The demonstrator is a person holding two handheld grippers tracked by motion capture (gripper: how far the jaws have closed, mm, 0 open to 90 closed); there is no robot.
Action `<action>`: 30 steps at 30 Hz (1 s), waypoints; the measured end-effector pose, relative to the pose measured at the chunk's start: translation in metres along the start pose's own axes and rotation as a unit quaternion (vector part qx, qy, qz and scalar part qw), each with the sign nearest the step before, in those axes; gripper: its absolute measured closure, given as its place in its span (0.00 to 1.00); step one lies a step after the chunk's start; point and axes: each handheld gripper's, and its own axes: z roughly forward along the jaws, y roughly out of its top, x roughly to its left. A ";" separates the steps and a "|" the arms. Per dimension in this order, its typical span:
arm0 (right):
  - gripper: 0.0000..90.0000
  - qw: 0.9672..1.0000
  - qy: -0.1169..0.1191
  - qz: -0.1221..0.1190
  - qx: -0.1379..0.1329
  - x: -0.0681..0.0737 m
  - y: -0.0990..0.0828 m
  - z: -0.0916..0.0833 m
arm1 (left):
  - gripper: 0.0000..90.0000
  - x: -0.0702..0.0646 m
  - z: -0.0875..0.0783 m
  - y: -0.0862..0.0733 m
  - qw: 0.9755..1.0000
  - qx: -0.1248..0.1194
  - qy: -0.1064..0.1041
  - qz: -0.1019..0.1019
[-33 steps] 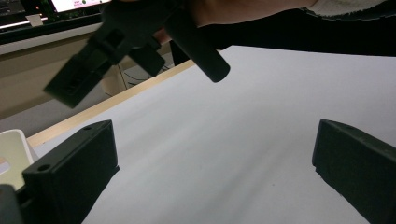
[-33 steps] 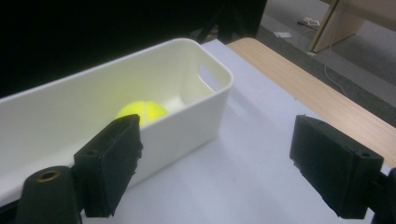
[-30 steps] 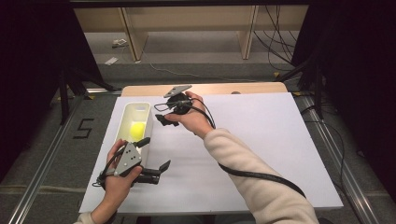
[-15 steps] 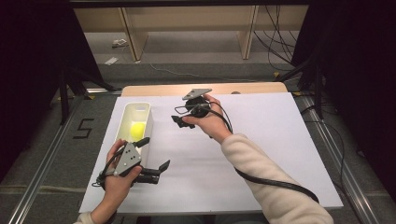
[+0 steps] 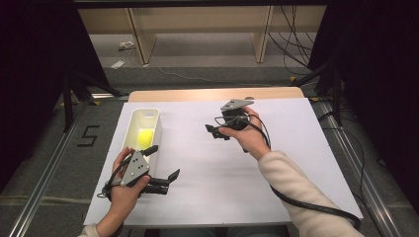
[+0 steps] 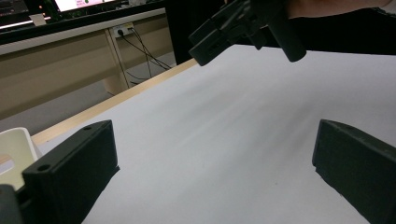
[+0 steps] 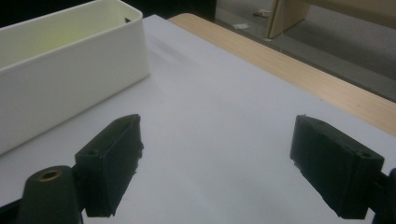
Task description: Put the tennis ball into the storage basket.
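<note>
The right gripper (image 5: 213, 131) is wide open and holds nothing, and off to its side a little yellow ball (image 5: 144, 138) sits down in the white box (image 5: 132, 122), probably light and round, so pinch it across its middle.

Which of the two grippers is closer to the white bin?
The left gripper. One jaw reaches the near end of the white bin, while the right gripper hangs apart over bare table.

White table (image 5: 237, 168) with cream bin (image 5: 132, 128)
</note>
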 end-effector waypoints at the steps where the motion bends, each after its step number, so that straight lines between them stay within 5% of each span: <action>1: 0.20 1.000 -0.004 0.001 0.000 -0.003 -0.003 -0.003 | 0.00 0.000 0.000 0.000 1.000 0.000 0.000 0.000; 13: 0.20 0.999 -0.033 0.024 -0.001 -0.027 -0.035 -0.042 | 0.00 0.000 0.000 0.000 1.000 0.000 0.003 0.000; 30: 0.20 0.997 -0.059 0.047 -0.004 -0.041 -0.071 -0.080 | 0.00 0.000 0.000 -0.001 1.000 0.002 0.003 -0.002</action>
